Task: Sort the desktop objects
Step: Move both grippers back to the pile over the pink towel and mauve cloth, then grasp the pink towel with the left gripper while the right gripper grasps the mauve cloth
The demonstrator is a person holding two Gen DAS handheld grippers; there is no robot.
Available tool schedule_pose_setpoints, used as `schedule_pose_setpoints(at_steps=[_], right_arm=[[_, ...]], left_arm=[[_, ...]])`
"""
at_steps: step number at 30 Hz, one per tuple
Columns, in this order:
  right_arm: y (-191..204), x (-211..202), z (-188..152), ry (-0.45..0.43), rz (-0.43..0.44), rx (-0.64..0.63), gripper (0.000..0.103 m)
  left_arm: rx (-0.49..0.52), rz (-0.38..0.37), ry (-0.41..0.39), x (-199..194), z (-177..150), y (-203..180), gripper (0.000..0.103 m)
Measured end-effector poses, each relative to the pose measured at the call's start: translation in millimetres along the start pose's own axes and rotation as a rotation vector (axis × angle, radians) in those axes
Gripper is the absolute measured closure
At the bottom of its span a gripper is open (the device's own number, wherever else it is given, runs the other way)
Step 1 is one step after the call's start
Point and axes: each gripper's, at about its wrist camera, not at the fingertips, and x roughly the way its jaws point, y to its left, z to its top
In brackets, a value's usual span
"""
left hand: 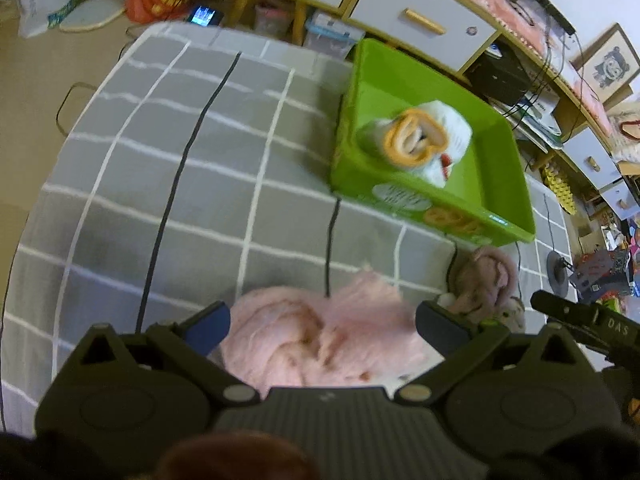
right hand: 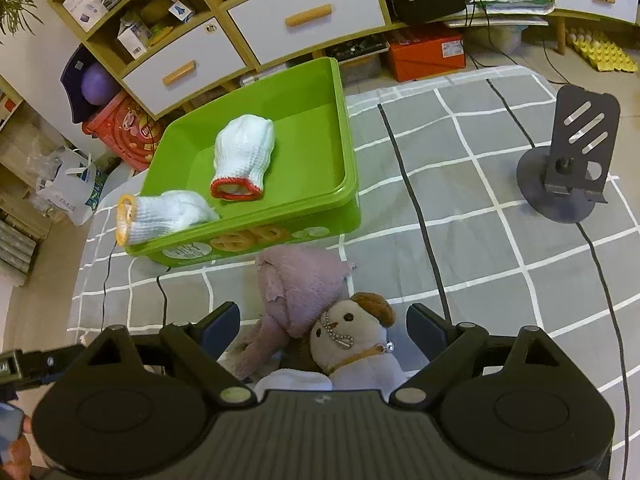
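1. Mid-sort: two white gloves point(right hand: 240, 156) already in green bin point(right hand: 348, 160).
2. Left tongs point(left hand: 320, 320) apart over pink cloth point(left hand: 320, 340); right tongs point(right hand: 324, 320) apart around plush toy point(right hand: 352, 340) on surface point(right hand: 480, 240).
3. Next: close, lift, carry to bin.

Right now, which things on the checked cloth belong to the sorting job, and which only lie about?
Belong to the job:
- green bin
- two white gloves already in it
- pink fluffy cloth
- mauve cloth
- plush toy

Only lying about:
- grey phone stand
- black cables across the cloth
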Motion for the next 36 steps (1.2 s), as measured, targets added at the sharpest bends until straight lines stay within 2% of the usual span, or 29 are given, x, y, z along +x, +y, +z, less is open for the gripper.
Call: schedule_pose_setpoints(at_steps=[11,15,18,28,30,33,35,36], right_arm=[[16.0,32.2,3.7,0.042,0.007,0.012,0.012],[23.7,41.2,5.1,0.033,-0.037,-0.019,0.011],[25.6,46.6,5.6,0.024,-0.067,-0.039,0.011],[39.5,57.0,5.7,-0.029,-0.128,-0.139,0.013],[44.7,59.5,4.4,-0.034,-0.139,-0.172,0.016],[50.3,64.9,1.4,-0.02,-0.153,-0.214,0.028],[50.8,67.8,0.4,-0.01,-0.16,-0.215,0.042],[49.8,68.3,0.4,-0.01,-0.16,-0.211,0.042]], left_arm=[[-0.104,-0.057,0.074,16.7,-8.7,23.3,0.001],[-0.121,-0.06,0.092,25.4,-11.9,25.3,0.001],[-0.117,-0.05,0.082,27.4,-13.0,24.7,0.001],[-0.106,-0.017,0.046,27.2,-13.6,21.8,0.013],[-0.095,-0.008,0.043,27.5,-14.2,21.0,0.015],[-0.088,0.0,0.04,27.9,-15.2,20.6,0.017],[-0.082,0.004,0.038,28.3,-15.8,20.3,0.019],[-0.083,0.006,0.037,28.3,-15.9,20.5,0.023]])
